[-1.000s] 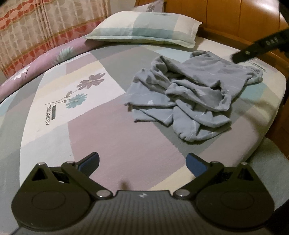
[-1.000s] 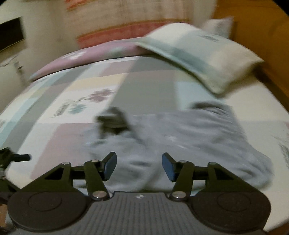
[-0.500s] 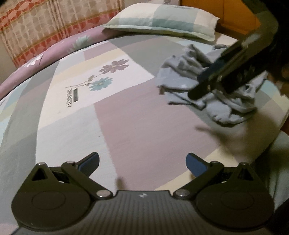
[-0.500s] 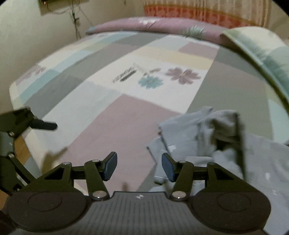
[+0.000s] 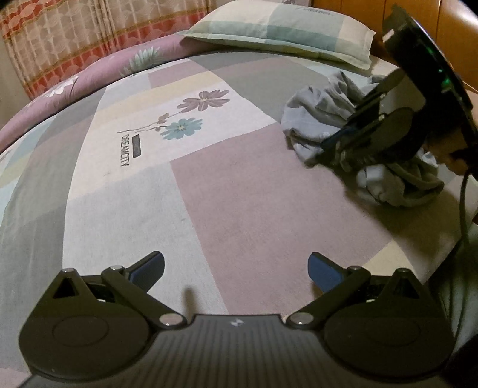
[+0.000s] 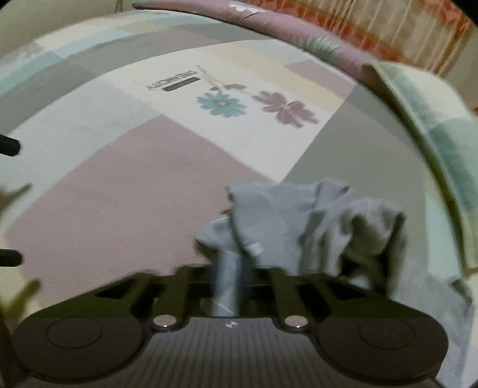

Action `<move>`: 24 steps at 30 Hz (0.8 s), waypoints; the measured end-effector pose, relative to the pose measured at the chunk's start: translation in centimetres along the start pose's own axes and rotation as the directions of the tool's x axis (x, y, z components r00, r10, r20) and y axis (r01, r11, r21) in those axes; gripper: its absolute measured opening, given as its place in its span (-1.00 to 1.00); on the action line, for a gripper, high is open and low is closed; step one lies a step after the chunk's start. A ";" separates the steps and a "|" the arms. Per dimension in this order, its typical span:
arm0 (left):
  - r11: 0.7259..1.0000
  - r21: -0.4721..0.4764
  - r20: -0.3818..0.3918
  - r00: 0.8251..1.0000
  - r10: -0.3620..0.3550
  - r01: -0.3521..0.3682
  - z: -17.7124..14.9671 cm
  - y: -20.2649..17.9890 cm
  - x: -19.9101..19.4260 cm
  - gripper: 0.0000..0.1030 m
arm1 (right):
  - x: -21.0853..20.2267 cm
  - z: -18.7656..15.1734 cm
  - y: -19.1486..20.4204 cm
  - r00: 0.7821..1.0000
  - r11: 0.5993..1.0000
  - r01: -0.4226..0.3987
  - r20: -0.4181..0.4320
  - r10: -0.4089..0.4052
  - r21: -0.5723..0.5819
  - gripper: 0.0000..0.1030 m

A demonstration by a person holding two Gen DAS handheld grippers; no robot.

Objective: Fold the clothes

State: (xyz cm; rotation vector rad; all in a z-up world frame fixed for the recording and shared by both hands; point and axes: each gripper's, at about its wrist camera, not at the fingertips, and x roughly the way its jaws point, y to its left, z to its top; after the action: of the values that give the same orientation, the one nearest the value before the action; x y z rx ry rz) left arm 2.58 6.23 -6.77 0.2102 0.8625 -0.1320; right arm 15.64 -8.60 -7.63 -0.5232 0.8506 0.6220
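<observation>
A bed (image 5: 239,209) fills both views, spread with a patchwork sheet (image 6: 125,185) of mauve, grey, cream and pale green blocks, with two printed flowers (image 5: 191,116) and a line of lettering well ahead of the left gripper's fingers. A checked pillow (image 5: 283,27) lies at the far end of the bed, beyond everything else, and a patterned curtain (image 5: 59,38) hangs behind the bed's far left edge. The grey garment (image 5: 325,113) sits in a crumpled heap on the sheet, far ahead and to the right of the left gripper's fingers and directly in front of the right gripper's fingers, with one strip of it running back between them. The right gripper (image 6: 228,280) has its fingers pressed together on that strip of grey cloth (the picture is blurred here, but the fabric plainly passes between the pads), and in the left wrist view it reaches down into the heap from the upper right. The left gripper (image 5: 236,268) hangs over bare mauve sheet, its blue-padded fingers (image 5: 324,270) spread wide apart with nothing between them, well apart from the garment.
</observation>
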 end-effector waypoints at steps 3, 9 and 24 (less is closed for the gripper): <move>1.000 -0.008 0.001 1.000 0.000 0.000 -0.1 0.3 0.0 0.97 | -0.2 0.9 -0.4 0.999 0.998 -0.034 0.022 0.033 0.049 -0.90; 0.999 -0.023 0.002 1.000 0.027 -0.027 -0.3 1.4 -0.7 0.97 | 0.0 4.4 -0.2 0.988 0.985 -0.135 0.094 0.125 0.106 -0.90; 0.996 -0.063 -0.005 0.998 0.064 -0.064 0.0 3.9 -0.1 0.97 | -1.6 7.3 -0.9 0.958 0.951 -0.260 0.169 0.232 0.166 -0.12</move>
State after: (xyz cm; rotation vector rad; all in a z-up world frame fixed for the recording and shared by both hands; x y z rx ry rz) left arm 3.25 10.03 -6.17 0.1789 0.8612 -0.0448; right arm 19.27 -5.05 -2.12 -0.1980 0.8301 0.7912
